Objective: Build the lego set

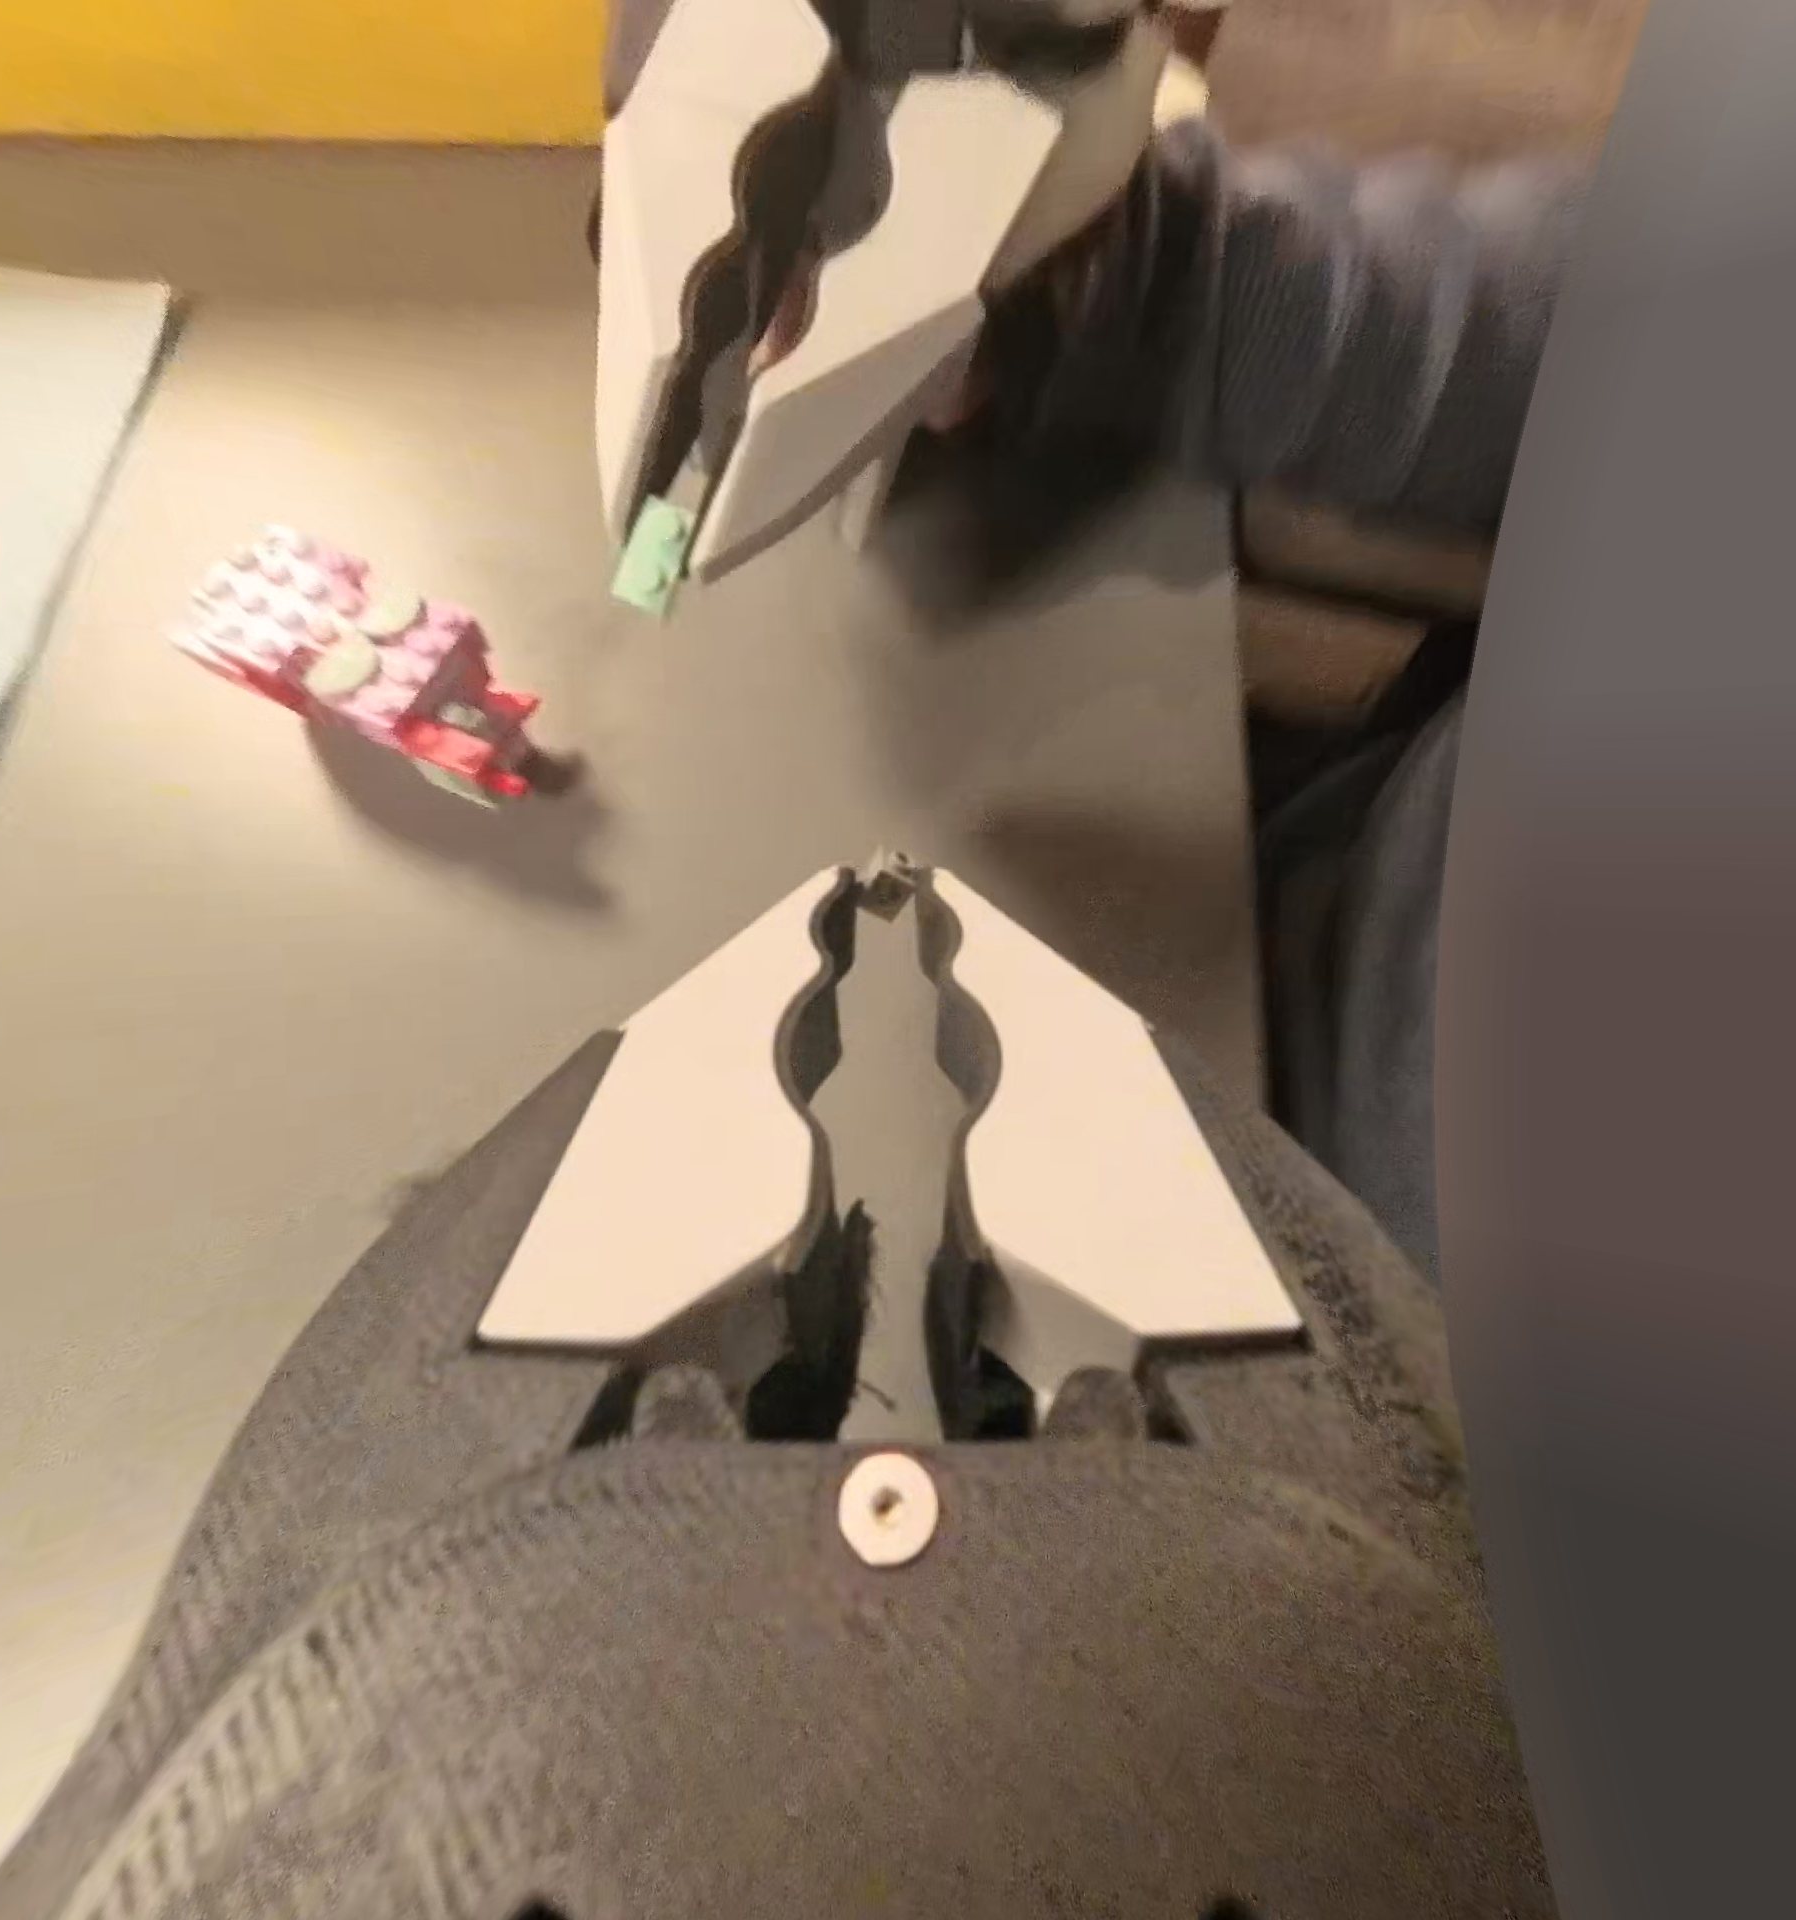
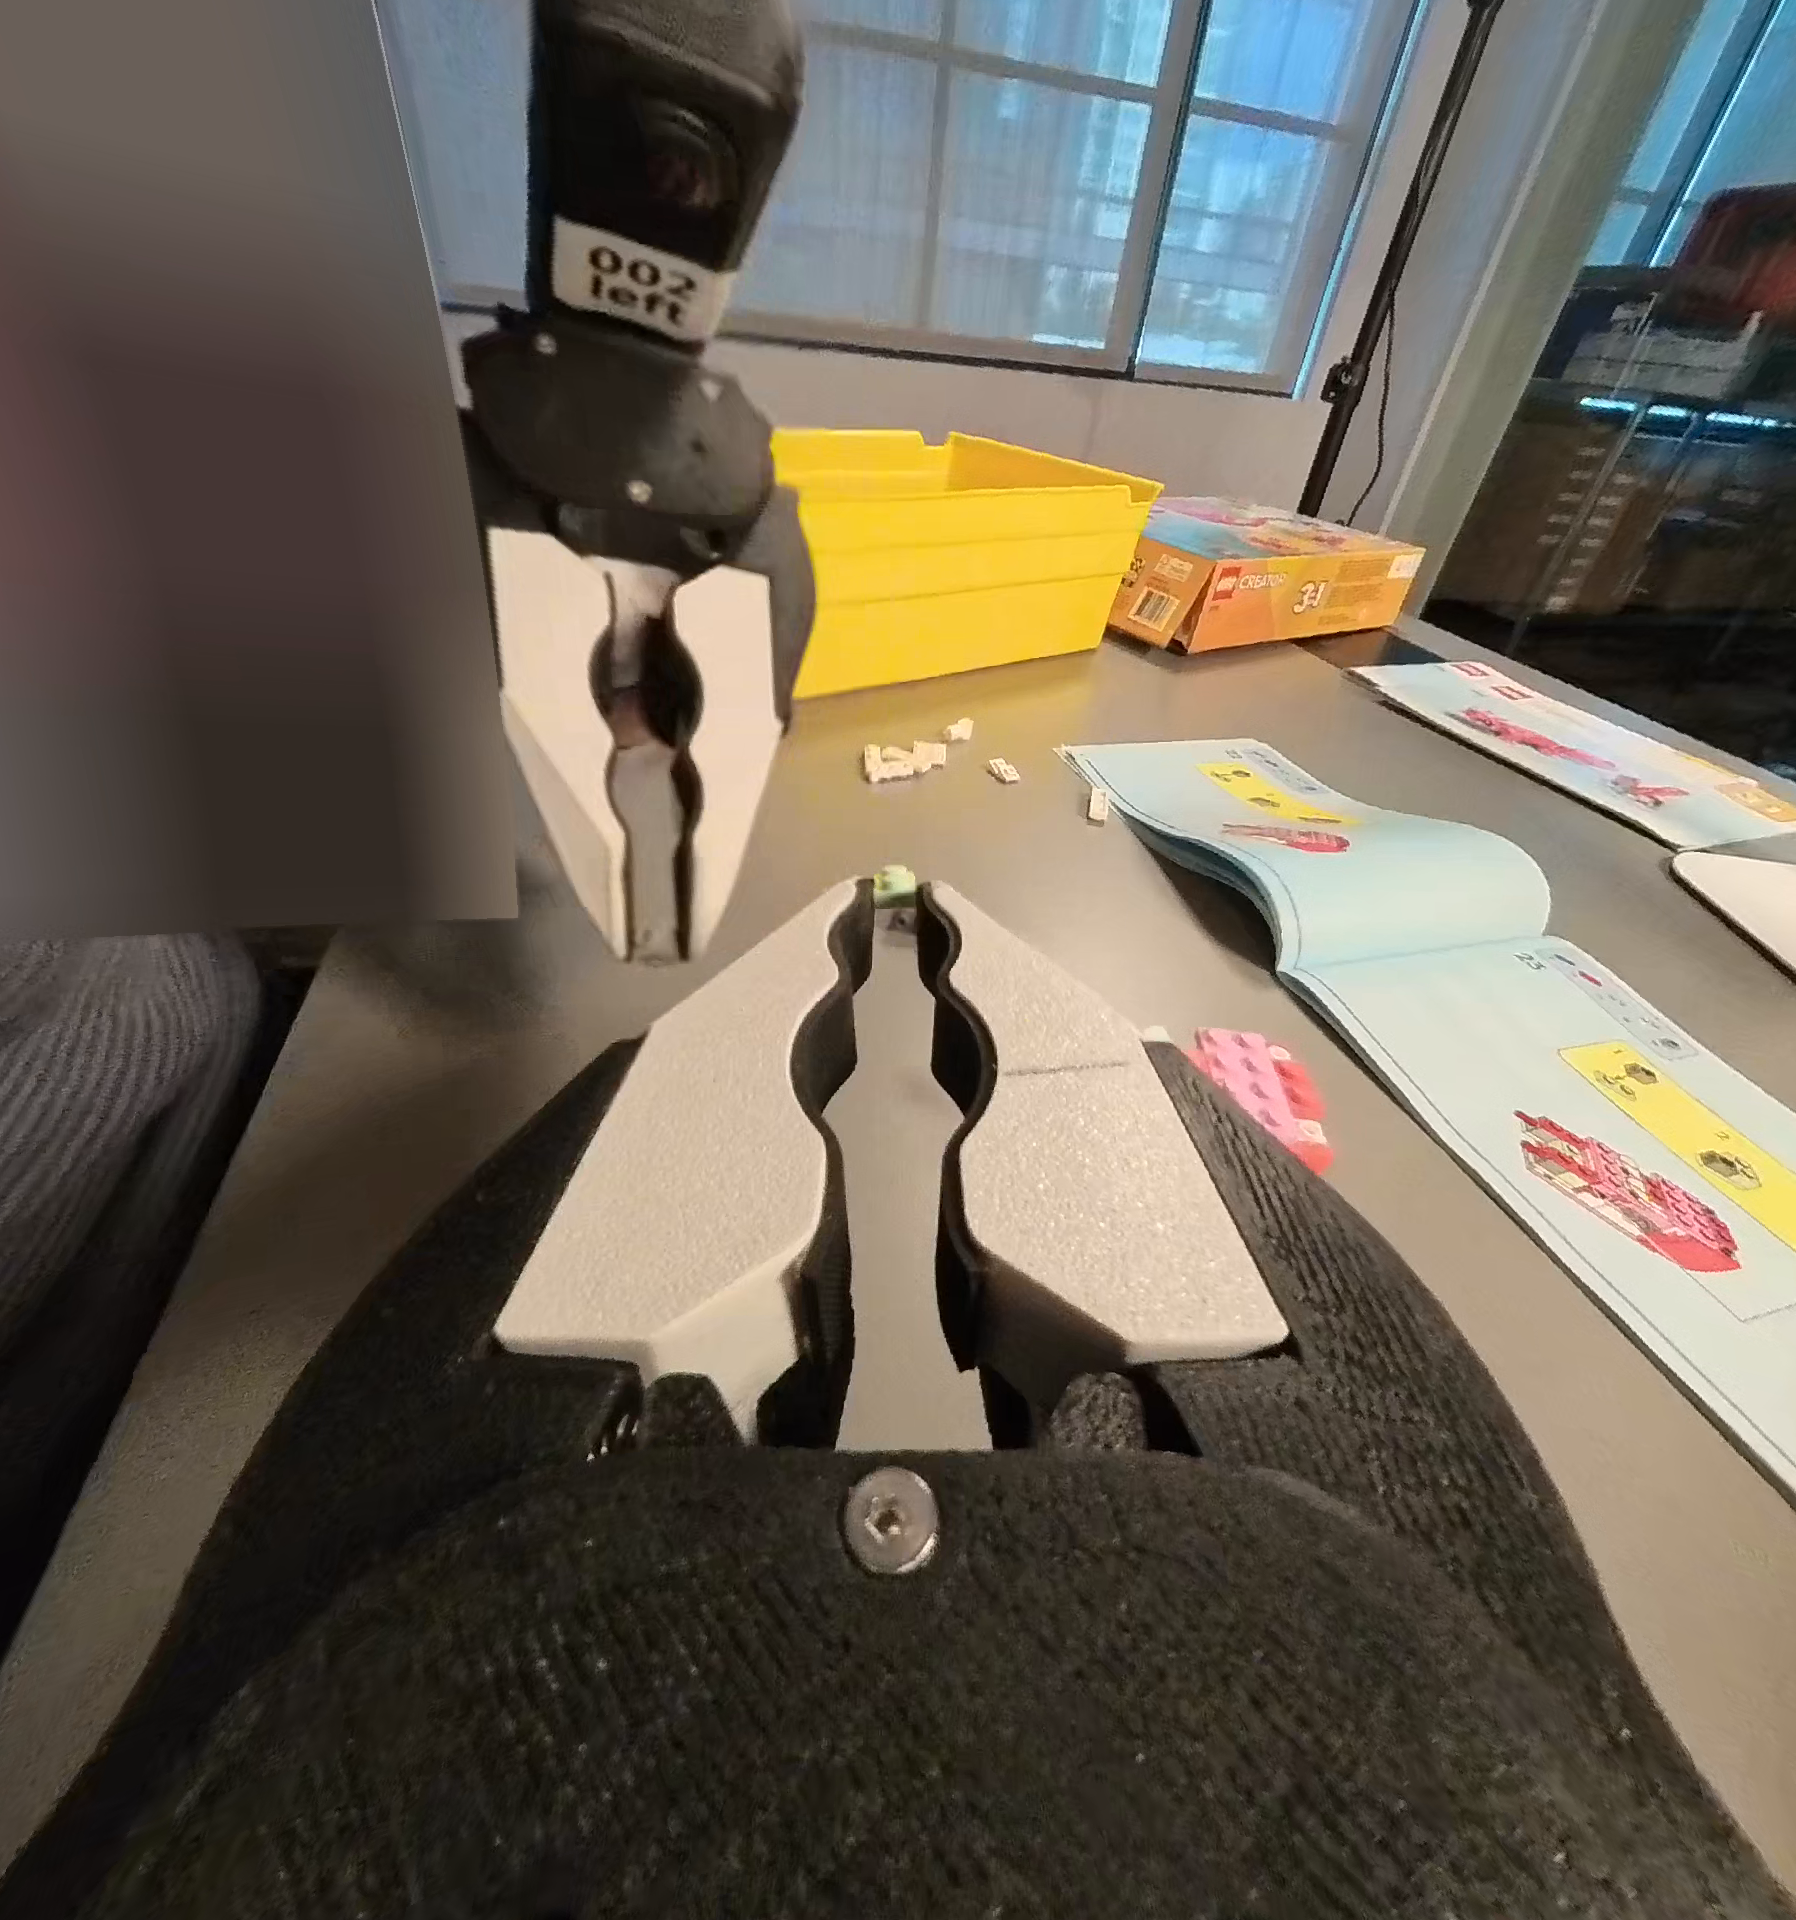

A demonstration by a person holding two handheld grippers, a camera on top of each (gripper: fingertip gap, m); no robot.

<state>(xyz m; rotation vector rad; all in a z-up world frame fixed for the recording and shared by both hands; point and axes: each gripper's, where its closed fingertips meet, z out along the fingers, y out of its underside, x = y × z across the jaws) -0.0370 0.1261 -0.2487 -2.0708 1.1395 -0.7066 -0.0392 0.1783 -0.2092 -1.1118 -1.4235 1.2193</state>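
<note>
My left gripper point(image 1: 889, 878) hangs above the grey table point(image 1: 250, 1039), its tips closed on a small grey piece point(image 1: 889, 885) that sits tilted between them. My right gripper point(image 2: 894, 891) is shut on a small light green brick point(image 2: 894, 883), which sticks out past its tips. In the left wrist view the right gripper point(image 1: 665, 520) shows from the front with the green brick point(image 1: 650, 566). The left gripper point(image 2: 655, 940) hangs just left of the right one, tips down. A pink and red brick model point(image 1: 354, 655) lies on the table; it also shows in the right wrist view point(image 2: 1252, 1081).
An open light blue instruction booklet point(image 2: 1393, 914) lies to the right, with a second one point(image 2: 1600, 758) behind it. A yellow bin point(image 2: 956, 561) and an orange box point(image 2: 1268, 587) stand at the back. Several small white pieces point(image 2: 909, 758) lie mid-table. A person's grey sleeve point(image 1: 1341, 312) is beyond the table edge. Left tips to right tips: about 7 cm.
</note>
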